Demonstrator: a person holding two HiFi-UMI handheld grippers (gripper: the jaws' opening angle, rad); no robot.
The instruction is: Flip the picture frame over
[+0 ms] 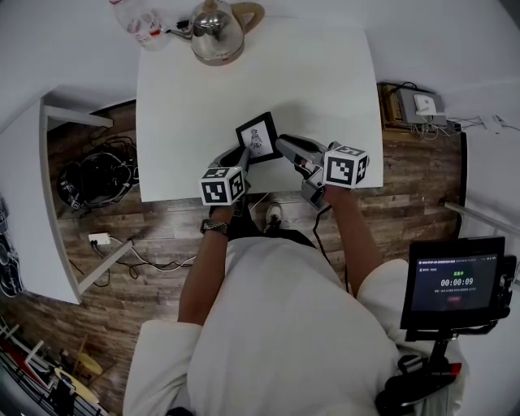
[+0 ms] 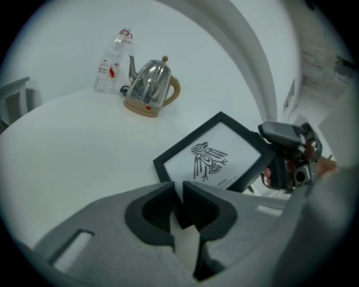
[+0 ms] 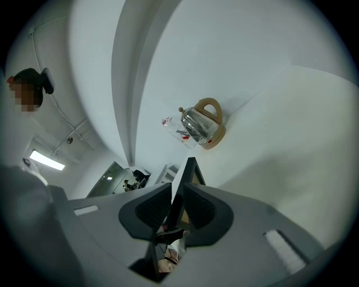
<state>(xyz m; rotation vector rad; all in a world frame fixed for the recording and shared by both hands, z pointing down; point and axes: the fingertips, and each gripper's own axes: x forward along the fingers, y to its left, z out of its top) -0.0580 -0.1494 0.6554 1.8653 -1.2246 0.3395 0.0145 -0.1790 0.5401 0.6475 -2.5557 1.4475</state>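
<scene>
A black picture frame with a bird print faces up near the white table's front edge. My left gripper is shut on its near left edge; in the left gripper view the jaws pinch the rim of the frame. My right gripper is shut on the frame's right edge and shows in the left gripper view as the right gripper. In the right gripper view the frame stands edge-on between the closed jaws of the right gripper. The right side is raised off the table.
A steel kettle and a plastic bottle stand at the table's far edge. A screen on a stand is at the person's right. Cables lie on the wood floor to the left, and a box sits to the right.
</scene>
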